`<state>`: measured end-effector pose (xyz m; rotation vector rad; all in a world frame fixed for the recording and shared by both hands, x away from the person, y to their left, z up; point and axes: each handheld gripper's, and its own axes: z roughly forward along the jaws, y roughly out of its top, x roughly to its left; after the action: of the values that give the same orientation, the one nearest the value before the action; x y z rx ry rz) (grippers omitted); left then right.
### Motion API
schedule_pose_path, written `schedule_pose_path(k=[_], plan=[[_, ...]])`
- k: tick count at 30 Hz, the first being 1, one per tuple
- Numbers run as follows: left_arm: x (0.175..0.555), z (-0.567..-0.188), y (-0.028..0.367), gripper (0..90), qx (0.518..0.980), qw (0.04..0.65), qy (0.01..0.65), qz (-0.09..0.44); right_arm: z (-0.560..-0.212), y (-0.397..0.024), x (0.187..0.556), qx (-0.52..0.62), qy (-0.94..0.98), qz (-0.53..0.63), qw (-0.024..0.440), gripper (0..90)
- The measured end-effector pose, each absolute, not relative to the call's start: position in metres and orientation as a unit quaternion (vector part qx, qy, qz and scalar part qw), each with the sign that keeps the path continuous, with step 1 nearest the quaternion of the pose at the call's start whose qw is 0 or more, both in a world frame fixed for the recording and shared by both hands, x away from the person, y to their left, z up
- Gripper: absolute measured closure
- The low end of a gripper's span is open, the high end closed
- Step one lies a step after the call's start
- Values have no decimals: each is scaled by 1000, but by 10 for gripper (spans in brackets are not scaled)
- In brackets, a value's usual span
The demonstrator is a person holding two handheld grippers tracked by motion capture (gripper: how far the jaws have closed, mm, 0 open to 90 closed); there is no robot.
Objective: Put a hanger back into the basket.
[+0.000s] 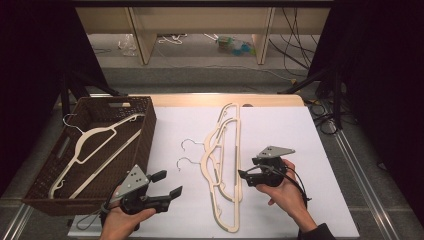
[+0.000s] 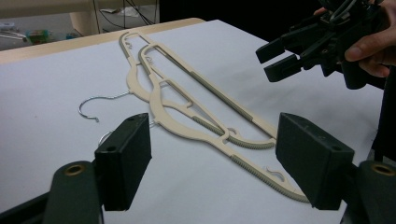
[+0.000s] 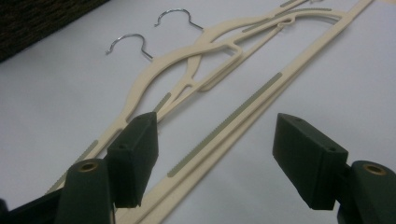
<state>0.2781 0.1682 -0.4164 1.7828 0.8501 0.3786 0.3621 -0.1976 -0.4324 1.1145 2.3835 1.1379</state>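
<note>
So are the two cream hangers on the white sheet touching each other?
Touching. In the left gripper view the nearer hanger lies across the farther hanger at the necks; the right gripper view shows the same overlap.

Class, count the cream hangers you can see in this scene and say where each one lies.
3. One hanger in the basket lies inside the wicker basket; two overlapping hangers lie on the white table. None seems hidden.
</note>
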Motion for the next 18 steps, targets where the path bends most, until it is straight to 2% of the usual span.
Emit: schedule_pose_path(k=[18], plan=[[272,-434,163,245,754,530,351,164,-444,-184,379,396,837,355,130,323]])
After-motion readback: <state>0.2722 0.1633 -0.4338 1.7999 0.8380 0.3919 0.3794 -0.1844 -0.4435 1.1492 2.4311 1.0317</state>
